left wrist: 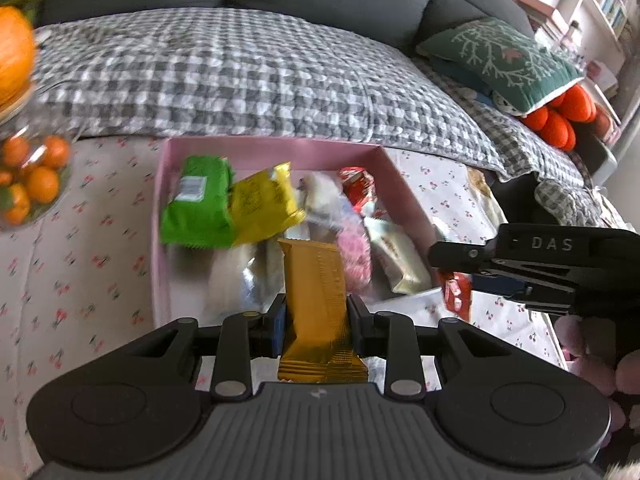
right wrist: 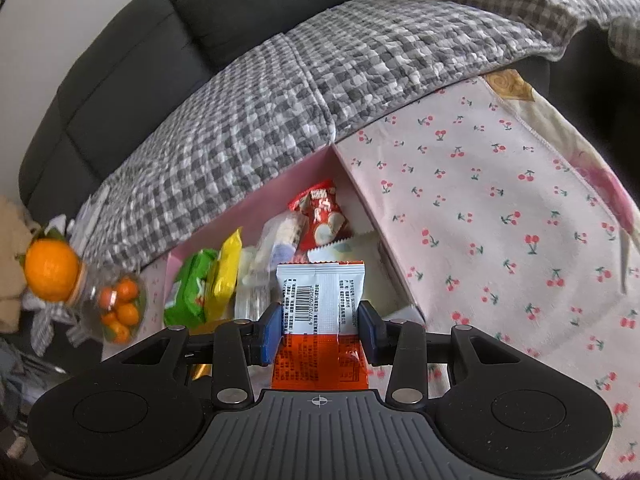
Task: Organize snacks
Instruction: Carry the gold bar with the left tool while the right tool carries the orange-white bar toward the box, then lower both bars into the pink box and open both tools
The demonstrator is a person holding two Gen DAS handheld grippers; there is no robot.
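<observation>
A pink box (left wrist: 158, 216) sits on the cherry-print tablecloth and holds several snack packs: a green one (left wrist: 198, 204), a yellow one (left wrist: 264, 208), a red one (left wrist: 358, 188) and pale ones. My left gripper (left wrist: 316, 314) is shut on a gold snack bar (left wrist: 316, 280), held above the box's near edge. My right gripper (right wrist: 320, 326) is shut on a red-and-white snack packet (right wrist: 320, 300), above the same box (right wrist: 240, 216). The right gripper also shows in the left wrist view (left wrist: 500, 268), at the box's right side.
A glass jar of small oranges (left wrist: 28, 184) stands left of the box, with a large orange lid (right wrist: 52, 268). A grey checked blanket (left wrist: 240, 72) covers the sofa behind. A green cushion (left wrist: 500, 56) lies at the right.
</observation>
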